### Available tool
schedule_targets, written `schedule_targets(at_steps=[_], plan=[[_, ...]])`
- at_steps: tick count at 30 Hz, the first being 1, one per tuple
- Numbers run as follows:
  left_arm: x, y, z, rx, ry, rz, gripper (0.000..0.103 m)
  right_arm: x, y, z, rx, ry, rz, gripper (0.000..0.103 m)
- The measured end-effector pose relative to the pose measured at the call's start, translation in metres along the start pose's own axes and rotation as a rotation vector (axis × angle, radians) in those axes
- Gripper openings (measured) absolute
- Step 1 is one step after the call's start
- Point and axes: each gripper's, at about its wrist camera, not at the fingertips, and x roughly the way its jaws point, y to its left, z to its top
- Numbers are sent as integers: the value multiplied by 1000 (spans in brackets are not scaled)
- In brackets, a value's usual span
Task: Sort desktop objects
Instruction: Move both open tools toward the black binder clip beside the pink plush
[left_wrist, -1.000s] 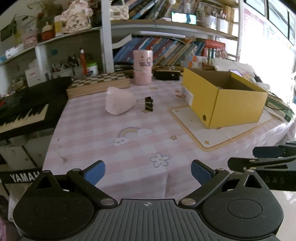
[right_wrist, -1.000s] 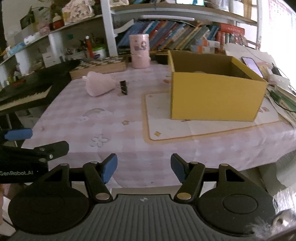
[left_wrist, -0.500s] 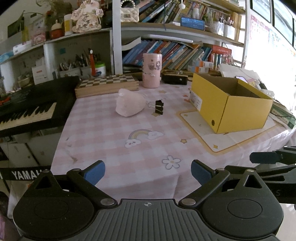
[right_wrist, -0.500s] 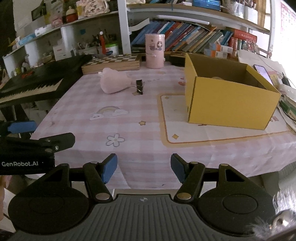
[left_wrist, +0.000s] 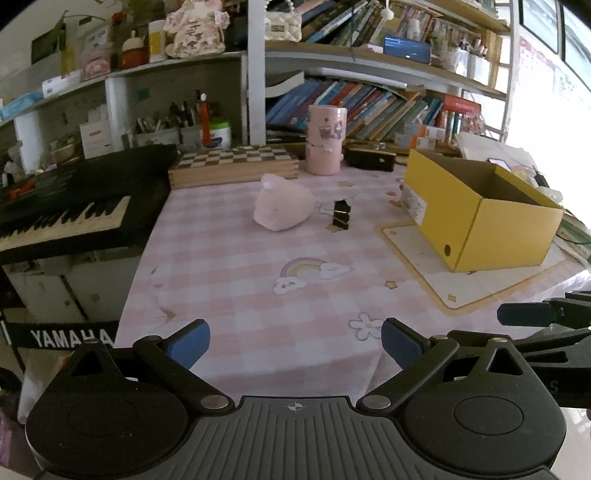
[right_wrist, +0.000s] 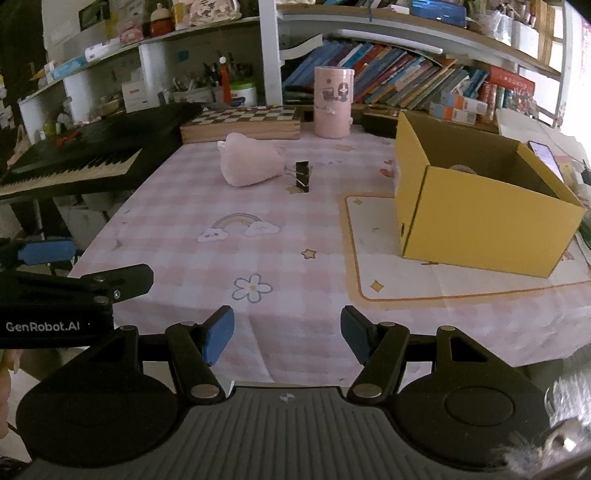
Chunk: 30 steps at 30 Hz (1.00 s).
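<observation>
A pink soft pouch (left_wrist: 281, 207) (right_wrist: 251, 164) lies on the far half of the pink checked tablecloth (left_wrist: 236, 266). A black binder clip (left_wrist: 341, 215) (right_wrist: 303, 176) stands just right of it. An open yellow cardboard box (left_wrist: 480, 218) (right_wrist: 476, 206) sits on a cream mat at the right. My left gripper (left_wrist: 295, 341) is open and empty above the table's near edge. My right gripper (right_wrist: 287, 332) is open and empty, also at the near edge, to the right of the left one.
A tall pink cylinder (left_wrist: 325, 139) and a chessboard box (left_wrist: 232, 166) stand at the table's back. A black Yamaha keyboard (left_wrist: 70, 206) lies off the left edge. Bookshelves rise behind. A phone (right_wrist: 541, 151) and papers lie right of the box.
Both grippers have risen and pulled back a little, so the table and shelves sit lower and smaller in both views. Jaws stay open. No object on the table has moved.
</observation>
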Motion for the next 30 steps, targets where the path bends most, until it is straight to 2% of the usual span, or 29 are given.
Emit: schedule_targets(at_steps=[17, 30], plan=[[43, 9, 28, -57, 28, 64, 101, 48, -10, 37, -55, 27, 61, 63], [93, 6, 74, -91, 20, 91, 101, 98, -32, 84, -96, 27, 93, 62]])
